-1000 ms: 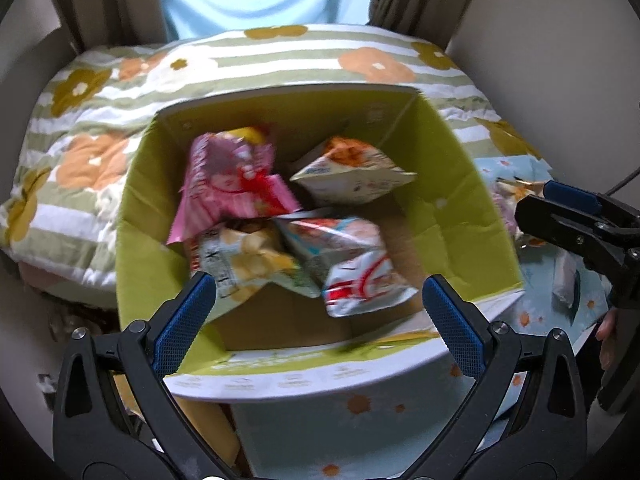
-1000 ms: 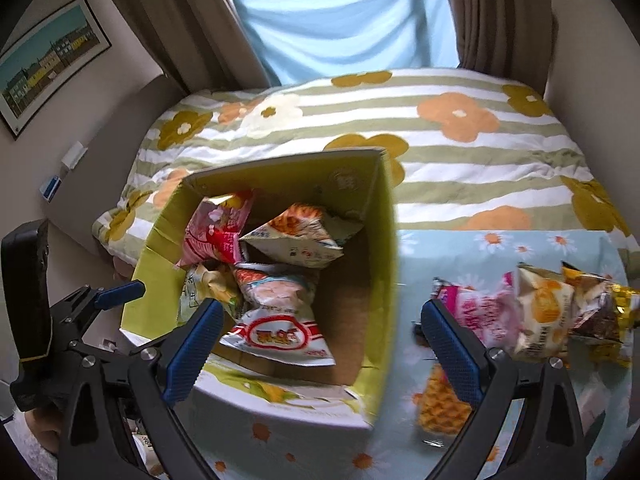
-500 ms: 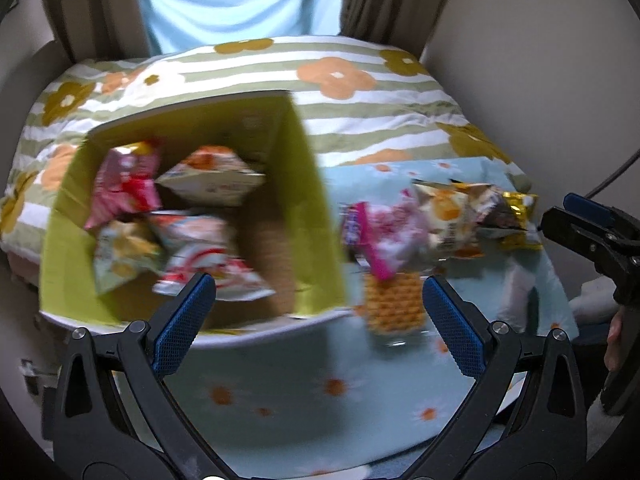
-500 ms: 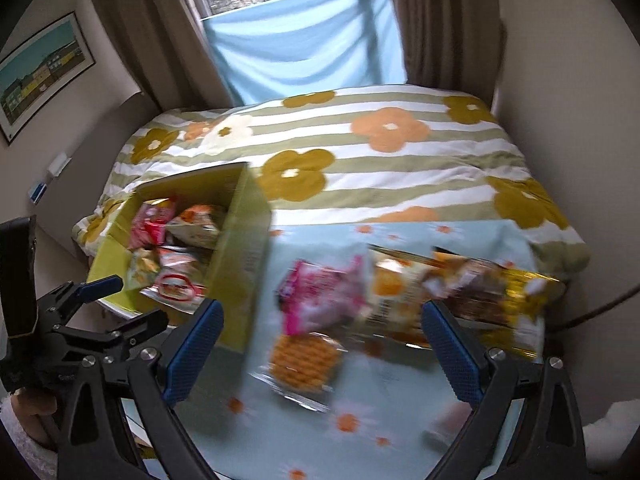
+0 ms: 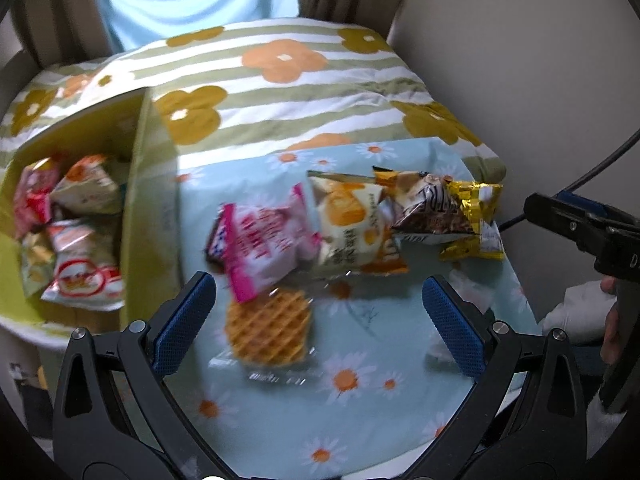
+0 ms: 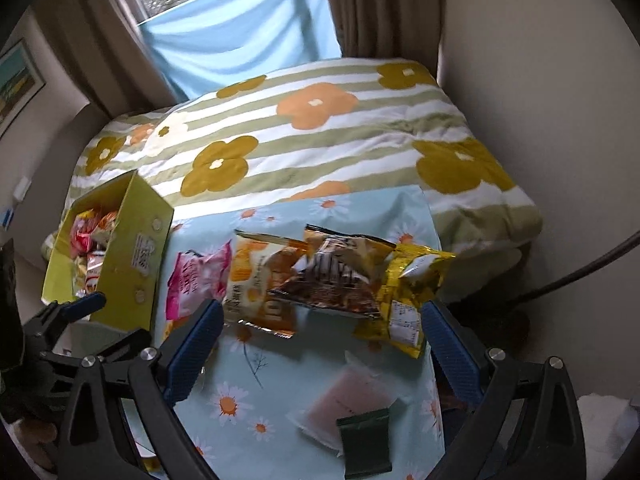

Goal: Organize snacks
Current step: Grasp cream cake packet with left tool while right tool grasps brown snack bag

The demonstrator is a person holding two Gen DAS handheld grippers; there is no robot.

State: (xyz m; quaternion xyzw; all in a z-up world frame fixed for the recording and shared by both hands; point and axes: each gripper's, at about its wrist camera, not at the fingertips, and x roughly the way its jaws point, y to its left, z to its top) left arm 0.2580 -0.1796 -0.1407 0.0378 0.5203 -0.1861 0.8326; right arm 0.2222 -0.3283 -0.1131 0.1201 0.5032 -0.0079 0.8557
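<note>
A yellow-green box (image 5: 148, 208) (image 6: 132, 256) at the left holds several snack packets (image 5: 80, 276). On the light-blue daisy cloth (image 5: 360, 392) lie a pink packet (image 5: 264, 248) (image 6: 192, 280), a round waffle in clear wrap (image 5: 268, 326), a cream-orange packet (image 5: 352, 220) (image 6: 256, 280), a brown packet (image 5: 428, 208) (image 6: 332, 276) and a gold packet (image 5: 476, 216) (image 6: 404, 300). A pale pink packet (image 6: 348, 404) and a dark green packet (image 6: 364, 444) lie nearer. My left gripper (image 5: 320, 320) is open and empty above the waffle. My right gripper (image 6: 320, 344) is open and empty before the packets.
A bed with a green-striped flowered cover (image 6: 320, 128) lies behind the cloth. Curtains (image 6: 376, 8) and a blue-covered window are at the back. A wall (image 5: 520, 60) is close on the right. A dark cable (image 6: 580, 276) runs at the right.
Both grippers have swung right, from over the box to over the loose packets on the cloth. Both stay open and empty.
</note>
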